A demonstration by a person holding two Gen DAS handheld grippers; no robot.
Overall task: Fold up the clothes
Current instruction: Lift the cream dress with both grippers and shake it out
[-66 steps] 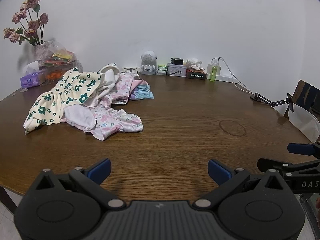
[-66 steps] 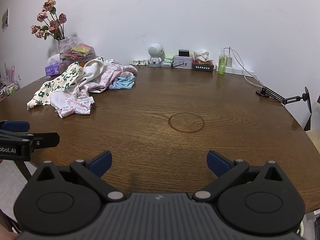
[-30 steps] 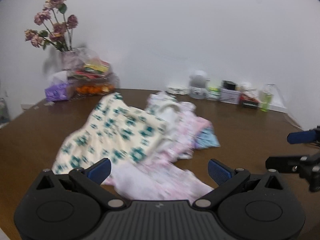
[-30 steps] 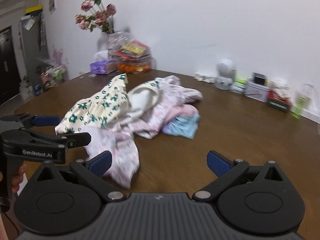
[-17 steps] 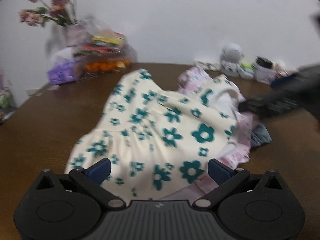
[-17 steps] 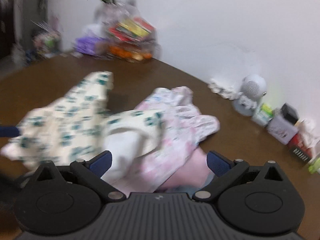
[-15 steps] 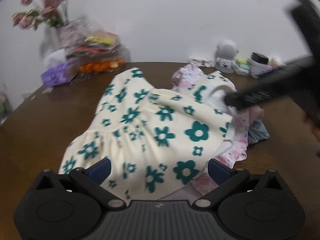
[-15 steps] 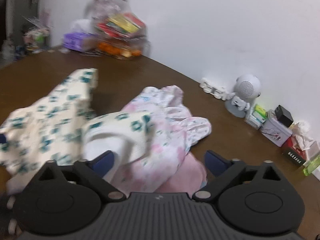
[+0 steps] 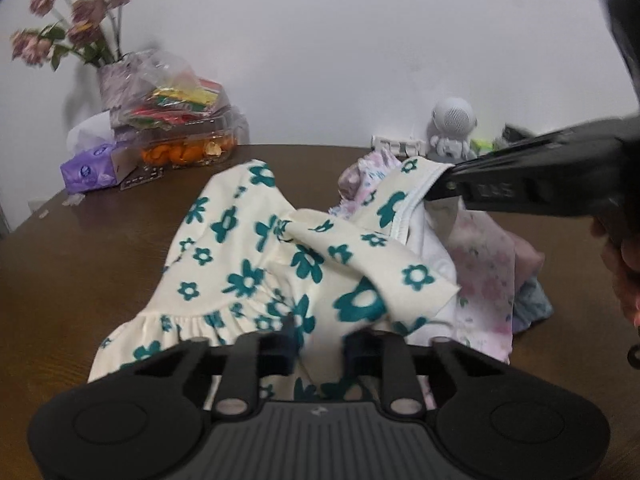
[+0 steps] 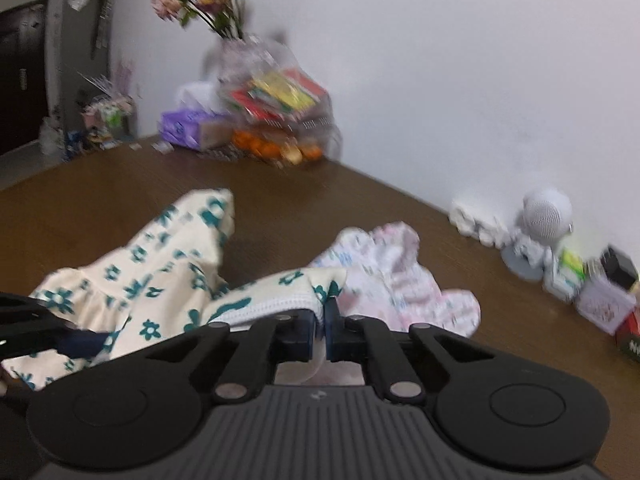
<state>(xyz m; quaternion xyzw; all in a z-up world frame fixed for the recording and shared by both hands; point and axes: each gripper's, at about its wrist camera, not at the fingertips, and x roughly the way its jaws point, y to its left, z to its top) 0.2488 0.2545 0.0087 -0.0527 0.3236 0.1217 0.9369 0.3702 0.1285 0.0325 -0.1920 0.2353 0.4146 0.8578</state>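
A cream dress with green flowers [image 9: 256, 264] lies on top of a clothes pile on the brown table [image 9: 80, 248]. My left gripper [image 9: 320, 344] is nearly shut on the dress's near part. My right gripper [image 10: 320, 326] is shut on the dress's white-trimmed neck edge [image 10: 276, 300]; it also shows in the left wrist view [image 9: 436, 188], holding that edge up. Pink floral garments [image 9: 484, 256] and a blue one [image 9: 532, 308] lie under and right of the dress. The dress also shows in the right wrist view [image 10: 160, 276].
At the table's back stand a flower vase [image 9: 116, 80], a clear box of snacks and oranges [image 9: 184, 136], a purple tissue pack [image 9: 90, 168], a white robot figure [image 9: 452, 128] and small boxes [image 10: 600, 300].
Both grippers moved from the table's front to the clothes pile and closed from wide open. The right one now pinches the dress's neck edge and lifts it; the left closed on the dress's near part.
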